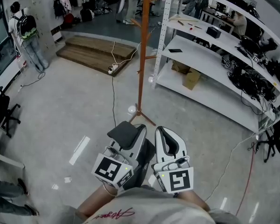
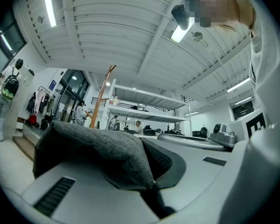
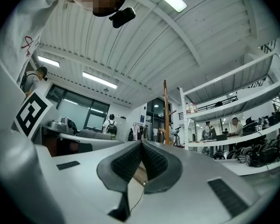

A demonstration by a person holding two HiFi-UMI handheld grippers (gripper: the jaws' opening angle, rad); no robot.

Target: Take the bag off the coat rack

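Note:
A dark grey felt bag [image 1: 123, 132] is clamped in my left gripper [image 1: 130, 130], which I hold close to my body. In the left gripper view the grey fabric [image 2: 98, 148] lies bunched between the closed jaws of the left gripper [image 2: 147, 164]. Beside it, my right gripper [image 1: 165, 136] is shut with nothing in it; its pads meet at the tips [image 3: 142, 146]. The brown wooden coat rack [image 1: 141, 55] stands on the floor straight ahead, apart from both grippers. It also shows as a thin pole [image 2: 102, 97] in the left gripper view and as a pole [image 3: 166, 111] in the right gripper view.
White shelving [image 1: 200, 55] with boxes and gear runs along the right. A low wooden platform [image 1: 95, 50] lies beyond the rack, with a cable [image 1: 113, 87] trailing over the floor. A person with a backpack [image 1: 28, 36] stands far left, near an office chair [image 1: 2, 108].

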